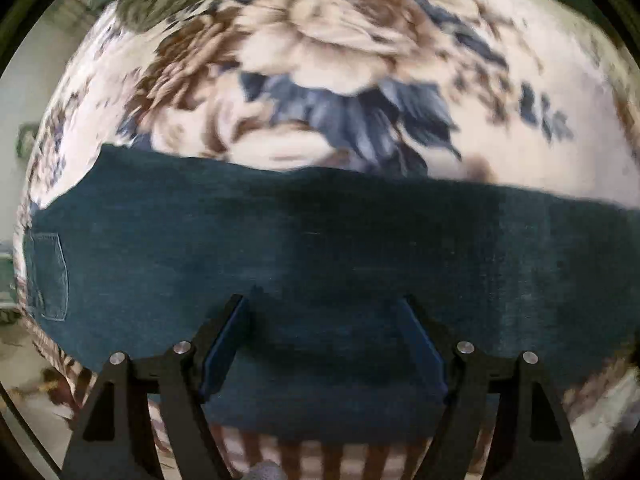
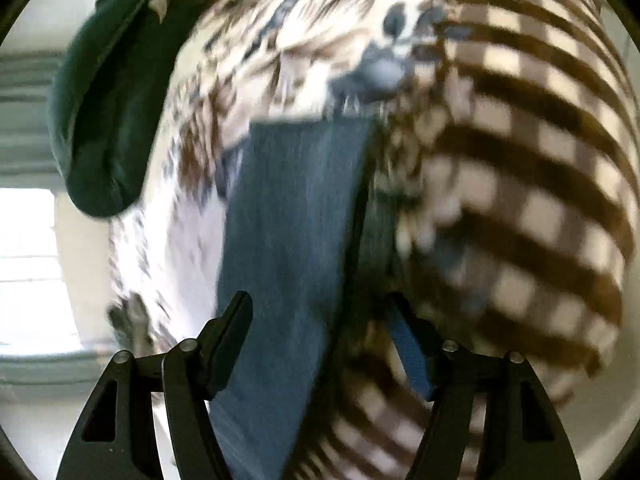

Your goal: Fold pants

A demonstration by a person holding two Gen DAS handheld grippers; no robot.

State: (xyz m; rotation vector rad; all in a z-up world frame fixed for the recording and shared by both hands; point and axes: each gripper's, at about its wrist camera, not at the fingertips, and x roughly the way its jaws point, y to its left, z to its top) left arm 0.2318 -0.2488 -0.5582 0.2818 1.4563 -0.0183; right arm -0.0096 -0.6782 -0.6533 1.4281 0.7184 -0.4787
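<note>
The pants [image 1: 320, 248], dark teal denim with a stitched patch pocket at frame left, lay as a wide band across the floral blanket [image 1: 320, 60]. The left gripper [image 1: 324, 308] stood wide open over them, holding nothing. Only the right view showed a narrow leg [image 2: 296, 240] running up-frame over brown checks; the right gripper [image 2: 320, 308] was spread, apparently empty, though blur hampered judgement.

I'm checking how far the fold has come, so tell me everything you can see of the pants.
The pants are dark blue denim, lying flat as one long band across the floral blanket, a patch pocket at the left end. In the right wrist view a leg stretches away. Both open claws, left and right, hover above them.
</note>
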